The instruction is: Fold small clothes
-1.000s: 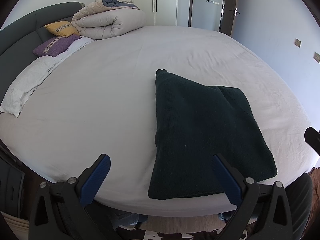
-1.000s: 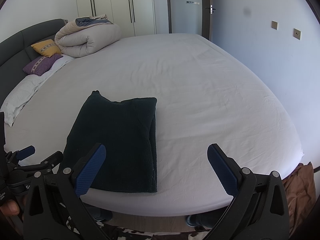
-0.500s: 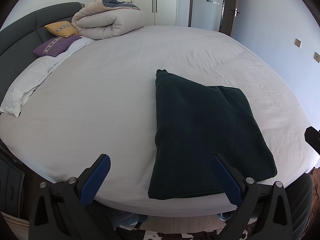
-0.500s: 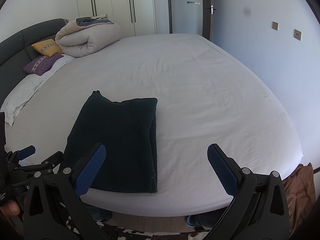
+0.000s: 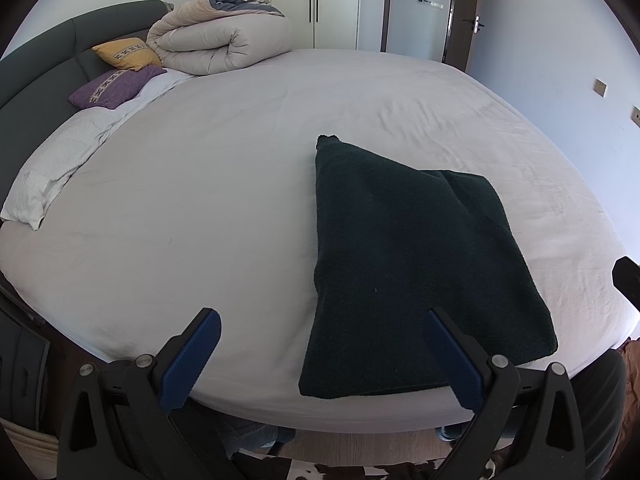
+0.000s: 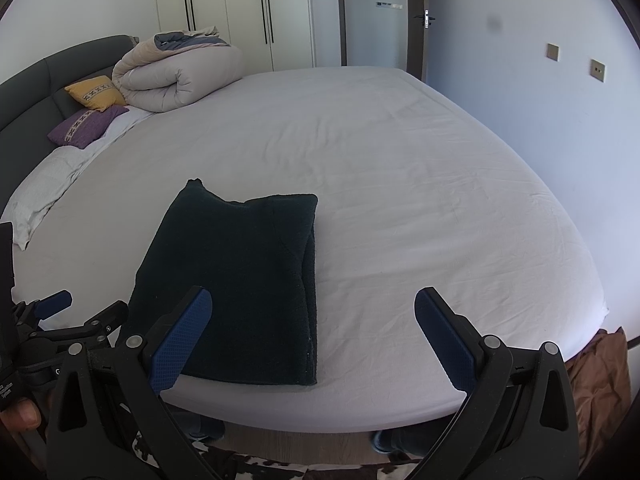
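Garment [image 5: 412, 264], dark and already folded, lies flat on the bed [image 5: 200, 200] near its near edge. It looks soft, thick, light; best pinched at a near corner. Left gripper [image 5: 320, 354] and right gripper [image 6: 312, 338] hover spread, empty.

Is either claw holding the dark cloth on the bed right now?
No, the left claw and right claw are both open, and the dark cloth lies flat on the bed.

1. A large bed [image 5: 240, 168] with a pale sheet.
2. A rolled beige duvet [image 5: 220, 42] beside a yellow cushion [image 5: 126, 53] and a purple cushion [image 5: 112, 87].
3. White wardrobe doors [image 6: 240, 8] behind.
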### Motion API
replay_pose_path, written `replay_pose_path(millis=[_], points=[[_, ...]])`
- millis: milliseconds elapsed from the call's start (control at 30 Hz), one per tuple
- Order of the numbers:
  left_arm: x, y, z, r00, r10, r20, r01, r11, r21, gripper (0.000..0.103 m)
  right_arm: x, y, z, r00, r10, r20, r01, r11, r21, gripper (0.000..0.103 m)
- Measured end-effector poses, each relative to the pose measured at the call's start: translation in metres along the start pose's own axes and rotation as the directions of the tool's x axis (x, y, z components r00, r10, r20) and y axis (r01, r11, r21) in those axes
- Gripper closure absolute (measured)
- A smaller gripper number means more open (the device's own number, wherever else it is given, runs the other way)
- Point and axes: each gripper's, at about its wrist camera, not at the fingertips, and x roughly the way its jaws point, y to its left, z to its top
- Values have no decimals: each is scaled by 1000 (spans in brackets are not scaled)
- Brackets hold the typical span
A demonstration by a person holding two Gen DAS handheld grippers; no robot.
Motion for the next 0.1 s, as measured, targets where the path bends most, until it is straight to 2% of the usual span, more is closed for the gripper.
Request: replay_pose_path(millis=[100], points=[[-1,0,-1,1000,6,5,-6,1000,1,0,1,0,0,1000,2,-1,-2,1000,-1,0]])
